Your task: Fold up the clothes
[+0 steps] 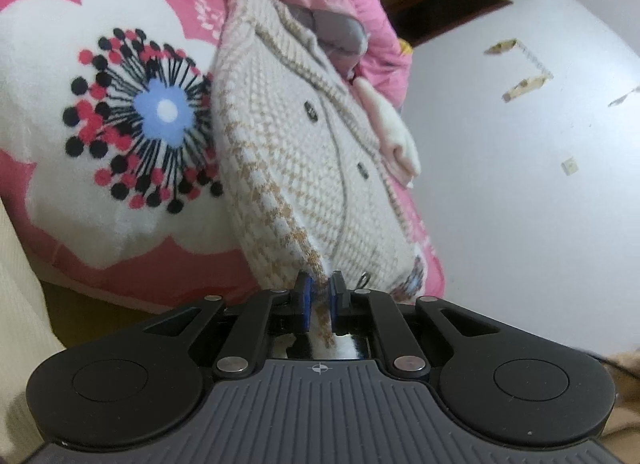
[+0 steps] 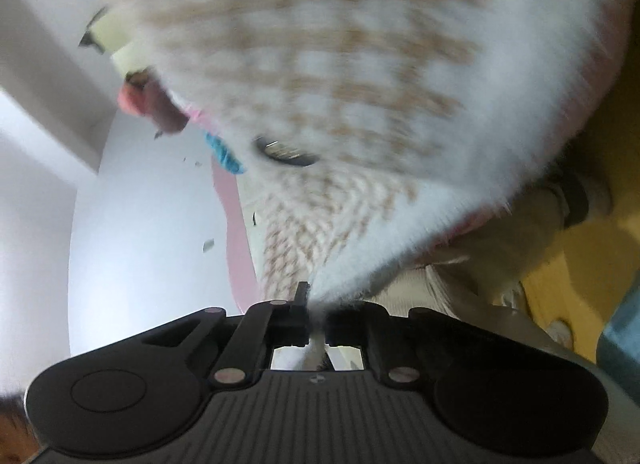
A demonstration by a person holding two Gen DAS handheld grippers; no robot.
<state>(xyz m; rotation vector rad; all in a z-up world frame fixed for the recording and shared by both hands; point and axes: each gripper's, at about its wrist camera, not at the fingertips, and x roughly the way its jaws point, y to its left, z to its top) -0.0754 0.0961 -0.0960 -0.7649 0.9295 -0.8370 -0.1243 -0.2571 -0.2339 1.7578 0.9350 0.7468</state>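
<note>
Pinching one edge of the knitted cardigan (image 1: 304, 152) was the left gripper (image 1: 320, 304), its blue pads clamped on the checked hem, while the garment stretched away toward 12 o'clock across the flowered pink blanket (image 1: 120, 112). The right gripper (image 2: 316, 320) was likewise closed on blurred knit rising toward 12 o'clock. No finished fold could be seen; the cardigan was judged mid-fold, with folding left.

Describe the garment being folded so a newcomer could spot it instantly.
On the pink fleece blanket with a big white flower lies a cream knitted cardigan. Tan houndstooth patterning and dark buttons set it apart from the pink and grey bedding beside it.
</note>
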